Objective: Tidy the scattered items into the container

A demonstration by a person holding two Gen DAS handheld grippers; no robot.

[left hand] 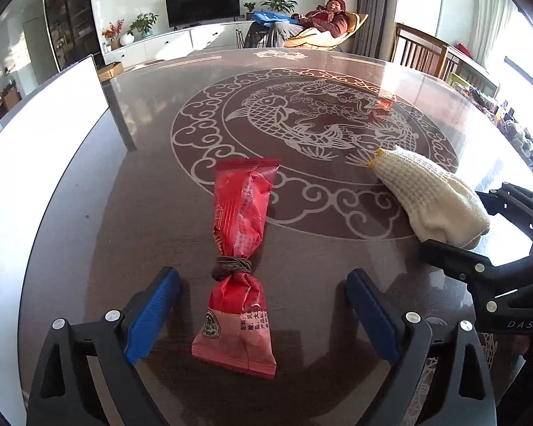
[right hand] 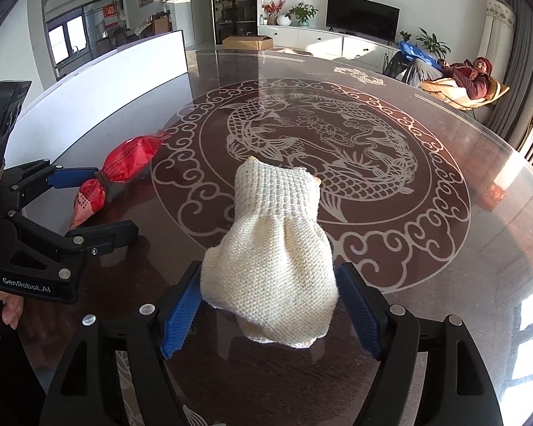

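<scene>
A red snack packet (left hand: 240, 262) tied with a brown band lies on the dark round table. My left gripper (left hand: 263, 314) is open, its blue pads on either side of the packet's near half, not touching it. A cream knitted glove (right hand: 272, 266) lies bunched on the table. My right gripper (right hand: 270, 309) is open around the glove's near end, the pads close beside it. The glove (left hand: 433, 197) and the right gripper (left hand: 479, 238) also show at the right of the left wrist view. The packet (right hand: 115, 174) and left gripper (right hand: 89, 206) show at the left of the right wrist view.
A white container wall (left hand: 35, 156) stands along the table's left side; it also shows in the right wrist view (right hand: 117, 81). The table (right hand: 337, 142) bears a fish pattern. A person reclines in a chair (left hand: 316, 25) beyond the table. A wooden chair (left hand: 423, 53) stands at the far right.
</scene>
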